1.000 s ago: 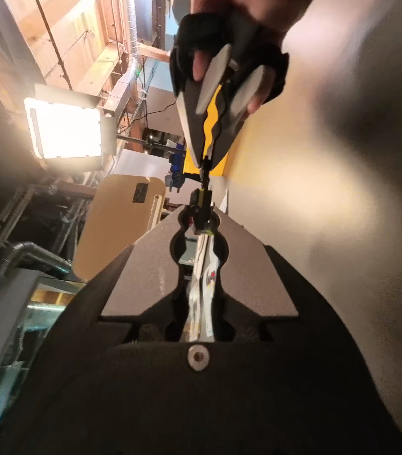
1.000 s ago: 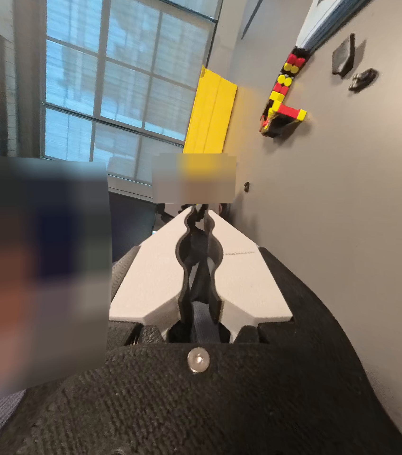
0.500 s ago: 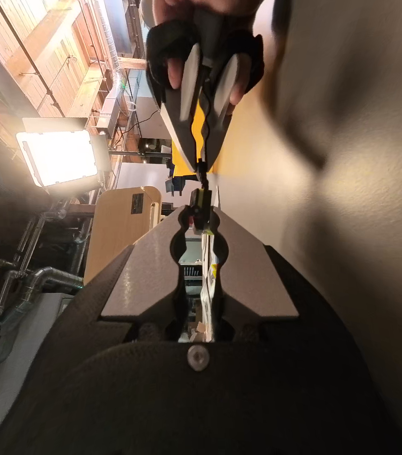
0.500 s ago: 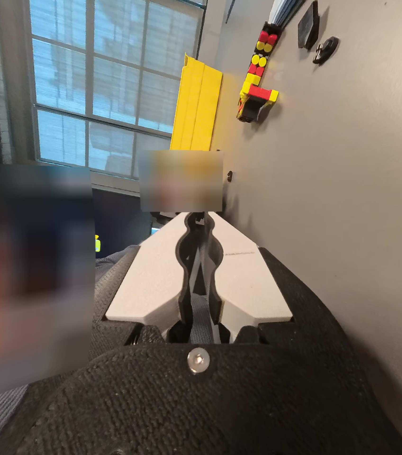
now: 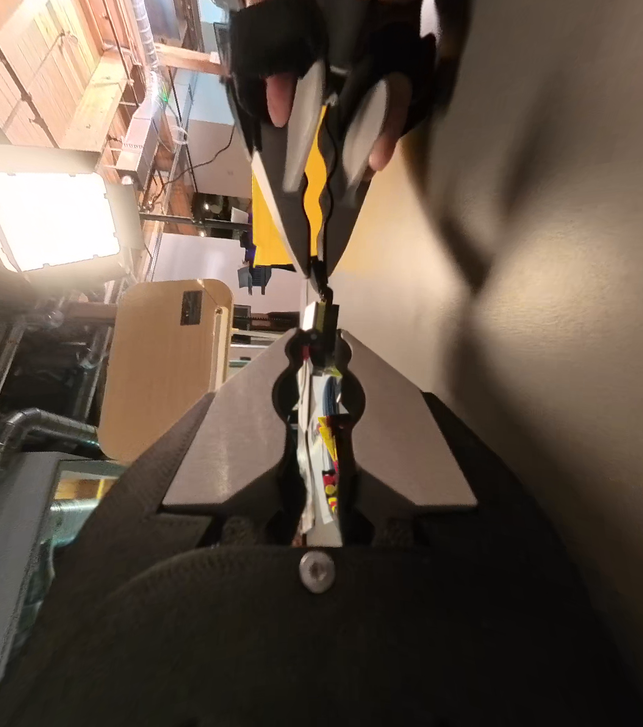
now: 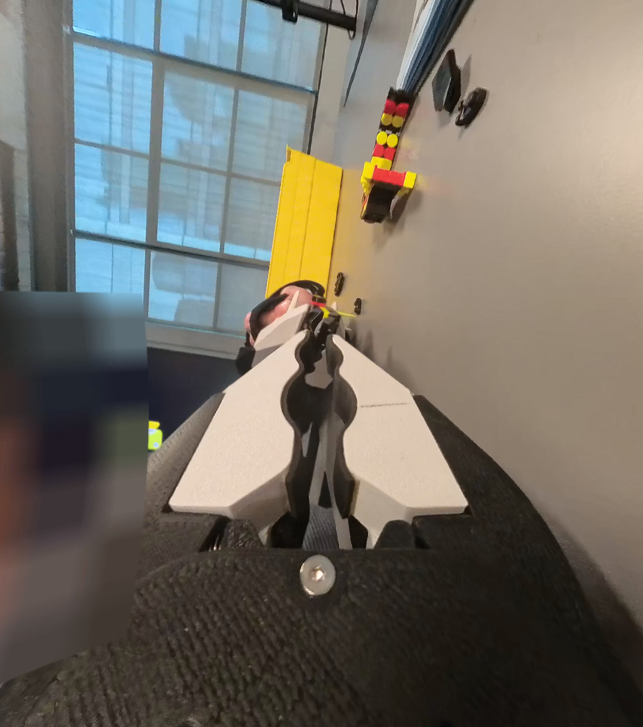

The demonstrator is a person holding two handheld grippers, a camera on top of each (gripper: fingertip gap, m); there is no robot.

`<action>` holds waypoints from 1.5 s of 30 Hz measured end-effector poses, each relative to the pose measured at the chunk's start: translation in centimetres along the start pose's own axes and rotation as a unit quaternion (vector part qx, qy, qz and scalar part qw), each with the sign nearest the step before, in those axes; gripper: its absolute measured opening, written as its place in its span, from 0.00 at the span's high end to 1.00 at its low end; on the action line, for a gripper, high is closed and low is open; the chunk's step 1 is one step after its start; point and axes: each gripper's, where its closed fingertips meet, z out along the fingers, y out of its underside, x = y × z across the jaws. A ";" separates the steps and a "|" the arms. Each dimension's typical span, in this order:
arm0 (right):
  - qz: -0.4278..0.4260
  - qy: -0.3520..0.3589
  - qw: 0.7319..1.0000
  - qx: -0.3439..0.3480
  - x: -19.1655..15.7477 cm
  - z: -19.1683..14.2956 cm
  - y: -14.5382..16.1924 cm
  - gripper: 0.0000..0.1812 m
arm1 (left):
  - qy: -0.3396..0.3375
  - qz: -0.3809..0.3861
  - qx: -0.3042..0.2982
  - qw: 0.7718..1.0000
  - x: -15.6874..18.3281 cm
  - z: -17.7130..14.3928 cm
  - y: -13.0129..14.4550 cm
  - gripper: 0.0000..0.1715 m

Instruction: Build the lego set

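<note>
My left gripper [image 5: 320, 342] is shut on a small lego assembly [image 5: 321, 320] of black, yellow, white and red parts. My right gripper [image 5: 317, 273] points at it from above in the left wrist view, held by a gloved hand [image 5: 272, 59]. It is shut on a small black lego piece [image 5: 323, 293] that meets the assembly tip to tip. In the right wrist view my right gripper [image 6: 320, 339] has the black piece [image 6: 321, 330] at its tips. The left gripper [image 6: 292, 326] lies just beyond it. The grey table [image 6: 548, 354] runs along the right.
A partly built red, yellow and black lego model [image 6: 386, 165] sits on the table near a yellow box [image 6: 304, 220]. Loose black pieces [image 6: 447, 80] lie beyond it, and small ones [image 6: 338, 284] are nearer. A booklet [image 5: 321, 444] shows between the left fingers. A bright light panel [image 5: 40, 224] is behind.
Both grippers stay shut and tip to tip. The views have swung a little, and the left gripper's tip with its yellow and red parts now shows in the right wrist view.
</note>
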 end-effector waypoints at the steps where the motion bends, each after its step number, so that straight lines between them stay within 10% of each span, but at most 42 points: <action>1: 0.001 0.000 1.000 0.009 0.0 0.0 -0.1 0.98 | 0.000 -0.006 -0.003 1.000 0.0 0.0 0.1 0.92; 45: 0.060 -0.017 0.987 0.148 -0.2 1.1 -1.1 0.97 | -0.026 -0.032 -0.056 0.998 -0.9 0.1 1.4 0.93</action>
